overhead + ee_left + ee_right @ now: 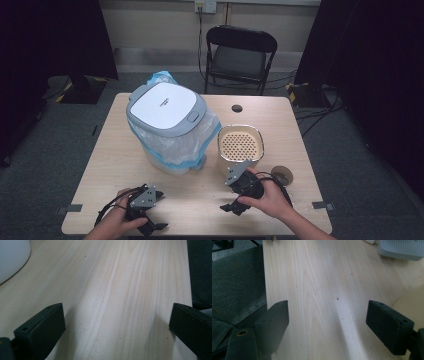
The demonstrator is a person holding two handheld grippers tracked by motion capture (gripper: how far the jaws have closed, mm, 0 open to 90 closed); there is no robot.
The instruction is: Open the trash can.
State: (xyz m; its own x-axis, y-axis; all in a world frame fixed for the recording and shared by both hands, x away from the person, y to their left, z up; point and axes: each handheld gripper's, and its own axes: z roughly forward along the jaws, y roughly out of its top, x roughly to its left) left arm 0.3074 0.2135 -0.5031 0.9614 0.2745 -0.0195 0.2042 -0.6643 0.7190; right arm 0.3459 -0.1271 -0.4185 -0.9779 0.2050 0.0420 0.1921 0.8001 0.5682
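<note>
Right hand-held gripper (pixel 235 197) hangs wide open and empty, the cream perforated basket (pixel 240 143) just beyond it. Left hand-held gripper (pixel 150 212) rests on the worktop (pixel 200 200), equally open and empty, near the lidded bin (pixel 167 125).

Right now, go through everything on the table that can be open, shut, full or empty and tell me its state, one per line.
Trash bin: lid shut, lined with a plastic bag hanging outside.
Strainer basket: upright, empty.
Round disc: lying flat on the table, beside the basket.
Left gripper: jaws open, nothing between them.
Right gripper: jaws open, nothing between them.
Folding chair: unfolded, unoccupied.
</note>
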